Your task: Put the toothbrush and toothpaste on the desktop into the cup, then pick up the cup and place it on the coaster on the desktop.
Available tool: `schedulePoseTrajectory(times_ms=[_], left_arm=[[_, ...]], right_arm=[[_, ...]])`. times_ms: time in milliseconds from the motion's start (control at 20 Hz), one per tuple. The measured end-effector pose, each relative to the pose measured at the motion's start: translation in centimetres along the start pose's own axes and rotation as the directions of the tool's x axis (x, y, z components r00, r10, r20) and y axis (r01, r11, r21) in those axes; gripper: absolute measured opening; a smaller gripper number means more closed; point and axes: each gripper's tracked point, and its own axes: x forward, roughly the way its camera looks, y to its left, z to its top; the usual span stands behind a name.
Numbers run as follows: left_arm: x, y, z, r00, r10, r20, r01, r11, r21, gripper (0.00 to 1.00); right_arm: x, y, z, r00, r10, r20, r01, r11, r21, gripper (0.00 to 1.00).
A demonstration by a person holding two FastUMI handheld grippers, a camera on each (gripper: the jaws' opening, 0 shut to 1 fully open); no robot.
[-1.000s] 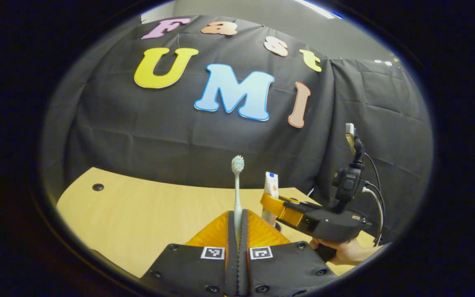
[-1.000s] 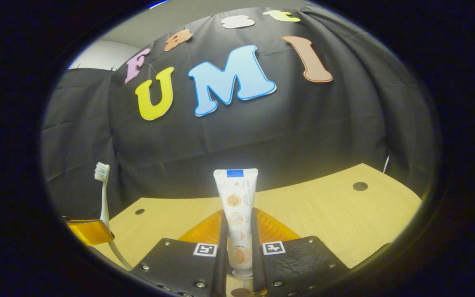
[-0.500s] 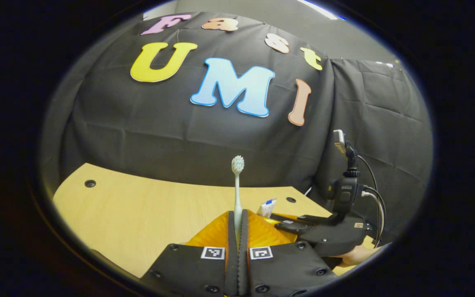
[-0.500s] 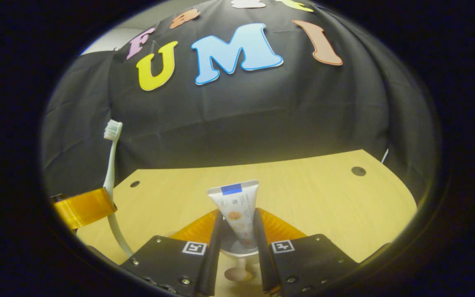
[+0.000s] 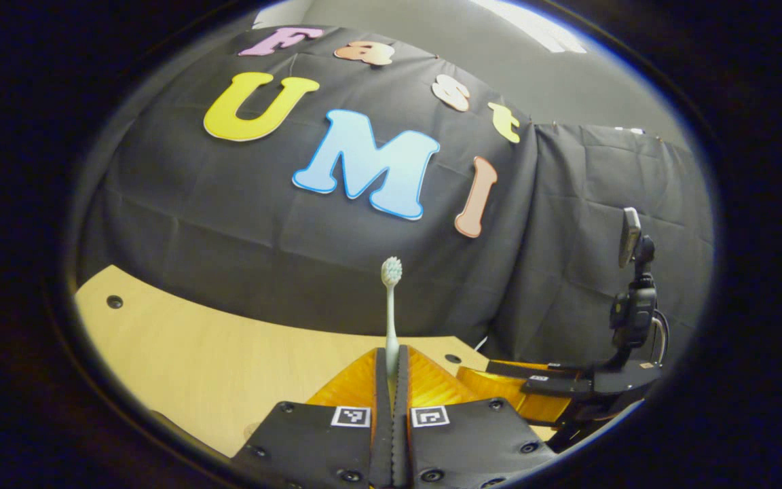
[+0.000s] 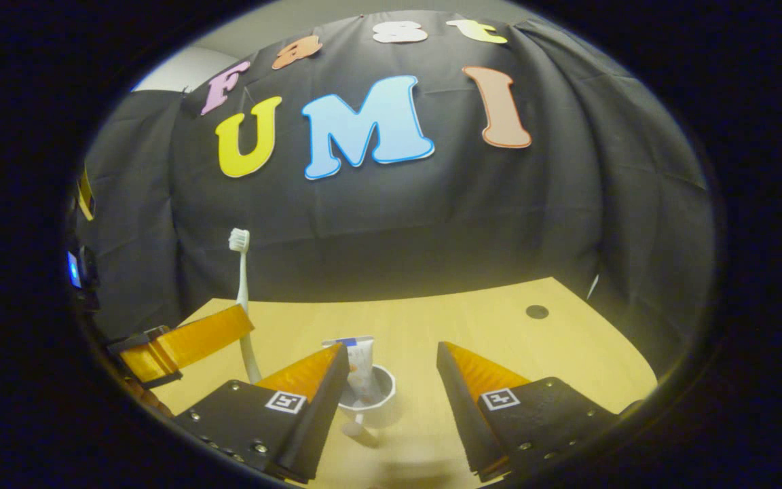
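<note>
A white toothbrush (image 5: 391,309) stands bristles-up, pinched between the closed fingers of the left tool (image 5: 391,380), while the right tool (image 6: 391,380) hangs with its jaws spread wide over a small white cup (image 6: 368,395) on the pale wooden counter (image 6: 499,346). The toothpaste (image 6: 358,367) already sits in that cup, its crimped end leaning toward the right tool's left finger; whether it touches the finger cannot be told. The right tool grips nothing.

Seen from the right gripper view, the left tool (image 6: 184,339) holds the brush (image 6: 241,305) just beside the cup and to its left, the handle's lower end dropping behind the right tool's finger. The brush's long axis runs close to vertical, head up, which suits a straight drop, handle first, into the cup. The cup's mouth looks narrow and is partly taken up by the tube, so the handle will probably have to be steered into the free side.

From the left gripper view the right tool (image 5: 533,384) lies low at the right, near the counter; the cup itself is hidden there. The left hand is the one placed to finish the loading; the right tool, open around the cup, is the nearer to lift it afterwards. The coaster cannot be made out from here.
</note>
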Motion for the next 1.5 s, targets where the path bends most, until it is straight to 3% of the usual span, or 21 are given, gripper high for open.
schedulePoseTrajectory(times_ms=[200, 350, 700, 1050, 1250, 1350, 1450, 1500], left_arm=[[2.1, -1.2, 1.0, 0.996, -0.060, 0.074, 0.064, 0.996, -0.056, 0.07], [3.5, -1.0, 0.2, 0.993, -0.062, 0.103, 0.072, 0.992, -0.100, 0.07], [4.3, -0.5, -3.4, 0.989, -0.018, 0.150, 0.012, 0.999, 0.037, 0.08], [4.7, -1.8, -6.3, 0.986, -0.042, 0.161, 0.022, 0.992, 0.125, 0.08], [4.6, -2.1, -6.3, 0.981, -0.038, 0.189, 0.008, 0.988, 0.157, 0.16], [4.7, -2.4, -6.4, 0.982, -0.050, 0.182, 0.021, 0.987, 0.161, 0.25], [4.6, -2.3, -6.2, 0.982, -0.043, 0.181, 0.012, 0.985, 0.173, 0.44], [4.5, -2.3, -6.2, 0.984, -0.042, 0.174, 0.011, 0.984, 0.176, 0.31]], right_arm=[[-2.5, -1.8, -0.8, 0.999, -0.032, -0.030, 0.033, 0.999, 0.032, 0.78], [-3.4, -2.2, -1.7, 0.998, -0.032, -0.056, 0.034, 0.998, 0.044, 0.78], [-4.1, -1.7, -3.5, 0.993, 0.024, -0.115, -0.020, 0.999, 0.036, 0.77], [-4.2, -1.6, -4.5, 0.989, 0.058, -0.135, -0.053, 0.998, 0.036, 0.78], [-4.3, -2.0, -4.7, 0.988, 0.067, -0.142, -0.061, 0.997, 0.045, 0.78], [-4.4, -2.1, -4.7, 0.987, 0.070, -0.144, -0.064, 0.997, 0.050, 0.78], [-4.3, -2.1, -4.8, 0.987, 0.074, -0.140, -0.068, 0.996, 0.050, 0.78], [-4.3, -2.1, -4.7, 0.987, 0.076, -0.139, -0.070, 0.996, 0.050, 0.78]])
